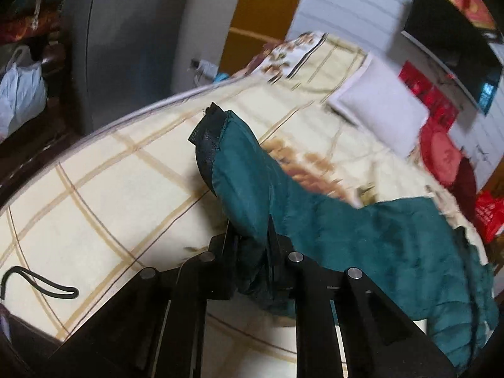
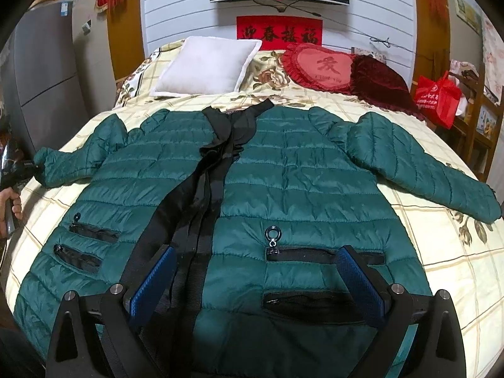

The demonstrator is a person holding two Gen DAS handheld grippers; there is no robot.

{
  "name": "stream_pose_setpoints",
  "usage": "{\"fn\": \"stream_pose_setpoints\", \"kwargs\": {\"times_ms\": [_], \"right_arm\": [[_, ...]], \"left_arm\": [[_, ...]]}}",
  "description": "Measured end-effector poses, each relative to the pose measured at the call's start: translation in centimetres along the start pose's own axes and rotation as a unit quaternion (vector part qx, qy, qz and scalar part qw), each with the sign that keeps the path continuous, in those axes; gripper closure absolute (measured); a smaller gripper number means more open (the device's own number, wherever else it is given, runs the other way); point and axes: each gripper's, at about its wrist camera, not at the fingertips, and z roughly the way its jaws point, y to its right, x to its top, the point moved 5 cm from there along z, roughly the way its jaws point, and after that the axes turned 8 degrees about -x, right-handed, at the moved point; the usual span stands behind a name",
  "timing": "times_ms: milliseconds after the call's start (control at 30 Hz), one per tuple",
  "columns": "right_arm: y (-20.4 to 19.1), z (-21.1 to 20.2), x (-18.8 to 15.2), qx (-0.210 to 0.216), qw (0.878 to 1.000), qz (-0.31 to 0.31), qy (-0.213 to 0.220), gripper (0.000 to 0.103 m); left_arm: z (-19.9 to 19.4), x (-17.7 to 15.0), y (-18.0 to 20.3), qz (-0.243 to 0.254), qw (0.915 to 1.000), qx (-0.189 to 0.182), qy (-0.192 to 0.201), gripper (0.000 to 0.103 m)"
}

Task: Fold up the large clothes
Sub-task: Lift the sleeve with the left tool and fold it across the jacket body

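Jacket [image 2: 283, 170], quilted green, lies front-up, collar toward the pillow [image 2: 204, 66]. Left gripper [image 1: 249, 236] clamps its sleeve cuff [image 1: 220, 145]; right gripper [image 2: 255, 271] hovers, fingers apart.

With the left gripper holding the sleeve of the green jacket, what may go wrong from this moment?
1. The left gripper is shut on the sleeve some way back from the cuff, so the slippery padded fabric might slide out when it is carried across.
2. The right gripper is open above the jacket and pins nothing, so pulling the sleeve may drag the whole body sideways.
3. The ring zipper pull lies near the right fingers and could snag.
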Motion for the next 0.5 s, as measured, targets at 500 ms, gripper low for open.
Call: {"fn": "stream_pose_setpoints", "kwargs": {"times_ms": [500], "right_arm": [[5.8, -2.3, -0.1, -0.062, 0.997, 0.039, -0.002, 0.002]], "left_arm": [[-4.7, 1.1, 23.9, 0.014, 0.9774, -0.210, 0.014, 0.091]]}}
